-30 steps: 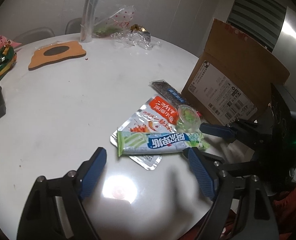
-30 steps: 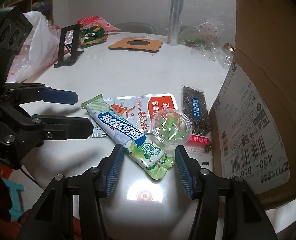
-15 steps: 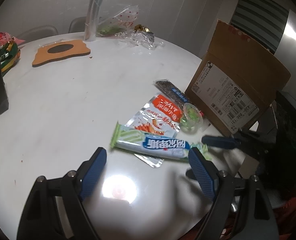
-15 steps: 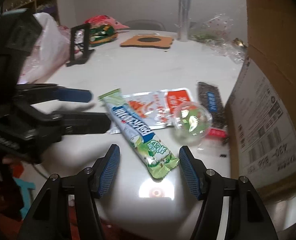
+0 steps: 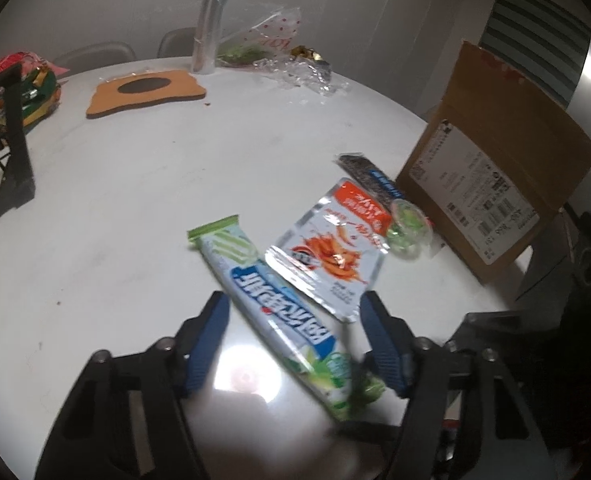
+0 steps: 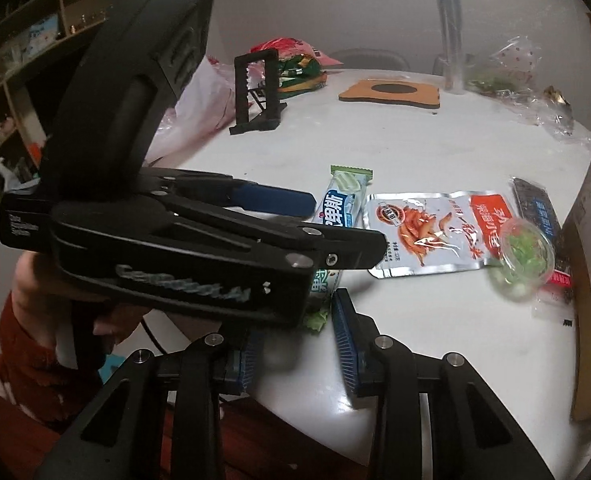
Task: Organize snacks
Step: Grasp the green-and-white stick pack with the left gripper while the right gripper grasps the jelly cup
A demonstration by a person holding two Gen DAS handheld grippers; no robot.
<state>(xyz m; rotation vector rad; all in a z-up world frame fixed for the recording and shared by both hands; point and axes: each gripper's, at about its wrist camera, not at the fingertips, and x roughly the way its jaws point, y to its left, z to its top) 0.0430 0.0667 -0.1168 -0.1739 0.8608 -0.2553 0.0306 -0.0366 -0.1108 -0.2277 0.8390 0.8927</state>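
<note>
A long green, white and blue snack bar (image 5: 271, 308) lies slantwise on the white table (image 5: 135, 208). It runs between the fingers of my left gripper (image 5: 295, 304), whose jaws are closing, but the blue pads stand clear of it. In the right wrist view the left gripper (image 6: 343, 222) hangs over the bar (image 6: 341, 200). My right gripper (image 6: 295, 320) is just behind, its jaws closing too. The bar's green end sits loose at its fingertips (image 6: 341, 320).
A silver and orange pouch (image 5: 331, 252), a clear cup of green jelly (image 5: 409, 228) and a dark packet (image 5: 371, 176) lie beside a cardboard box (image 5: 495, 168). Farther off are a black stand (image 5: 7, 152), a cork mat (image 5: 147, 92), a silver tube (image 5: 211, 20) and plastic bags.
The bar has swung from lying crosswise to slanting, its near end drawn toward the table's edge. Both pairs of jaws have narrowed. The right gripper has shifted in behind the left one.
</note>
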